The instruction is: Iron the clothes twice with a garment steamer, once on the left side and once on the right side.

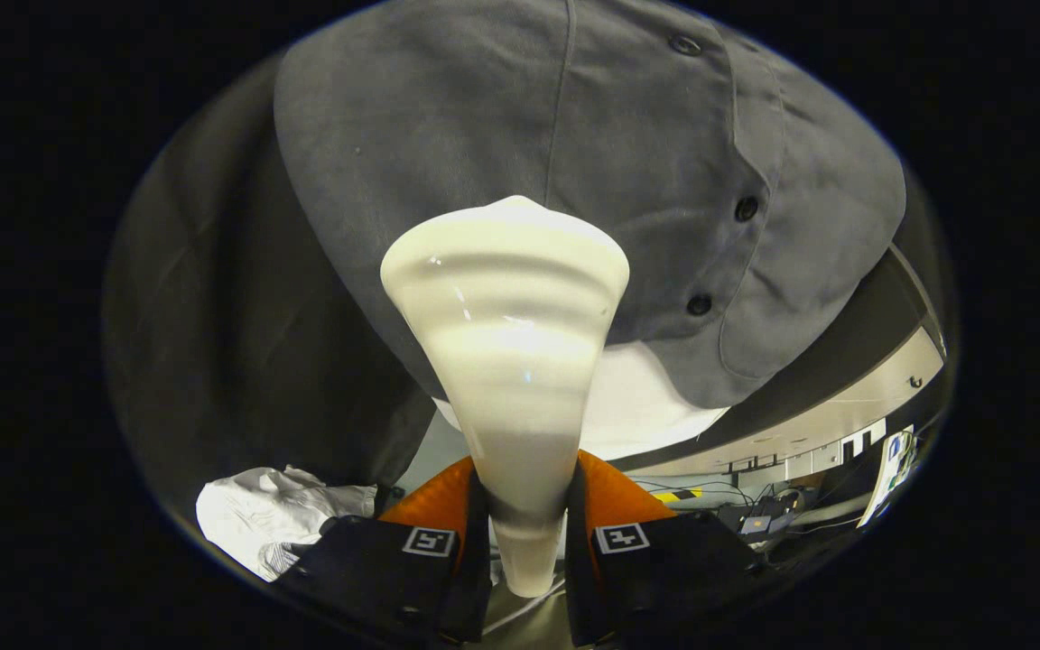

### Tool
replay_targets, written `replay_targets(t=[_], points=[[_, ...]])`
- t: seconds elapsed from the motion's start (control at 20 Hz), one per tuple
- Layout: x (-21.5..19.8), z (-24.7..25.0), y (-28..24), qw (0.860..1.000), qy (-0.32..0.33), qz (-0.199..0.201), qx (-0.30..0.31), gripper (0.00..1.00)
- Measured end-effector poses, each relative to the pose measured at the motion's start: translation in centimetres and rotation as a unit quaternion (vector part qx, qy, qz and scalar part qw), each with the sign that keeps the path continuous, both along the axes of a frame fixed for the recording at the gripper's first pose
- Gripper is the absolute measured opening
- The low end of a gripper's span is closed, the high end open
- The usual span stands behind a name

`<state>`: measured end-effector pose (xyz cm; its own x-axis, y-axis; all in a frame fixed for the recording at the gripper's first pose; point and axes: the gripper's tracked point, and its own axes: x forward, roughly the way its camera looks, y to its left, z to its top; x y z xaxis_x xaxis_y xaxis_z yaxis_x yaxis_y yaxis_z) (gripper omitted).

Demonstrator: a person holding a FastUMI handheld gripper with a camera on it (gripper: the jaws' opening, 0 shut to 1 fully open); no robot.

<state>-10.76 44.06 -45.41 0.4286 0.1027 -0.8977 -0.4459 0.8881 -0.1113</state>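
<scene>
Here the gripper (524,533) has its jaws pinching the narrow handle end of a cream-white garment steamer (509,343), one finger pressed on each side of it. The steamer widens from the jaws into a ribbed, flared head that points forward at the clothing ahead. The head's far edge sits right against, or very near, a grey button-up shirt (520,135); actual contact cannot be told.

The shirt hangs beyond the fingers. Its button placket runs down to the right of the steamer head, with three dark buttons (746,208) showing along it. A vertical seam runs down the shirt just above the steamer head. So the head is on the panel left of the placket.

A white surface (655,406) shows below the shirt hem, behind the steamer's right side; what it is cannot be told. Dark cloth (213,316) hangs to the left of the shirt. A crumpled white garment (258,519) lies low on the left, beside the left finger. To the lower right, past the right finger, is a room background with cables and equipment (782,515), too small to make out.
</scene>
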Motion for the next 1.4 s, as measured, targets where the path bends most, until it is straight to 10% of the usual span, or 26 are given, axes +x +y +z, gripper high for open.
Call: replay_targets(t=[0.6,1.4], points=[[-0.4,1.8,-3.0,1.000,0.007,-0.013,0.014,0.42],[2.6,18.7,-8.9,0.987,-0.128,-0.055,0.086,0.42]])
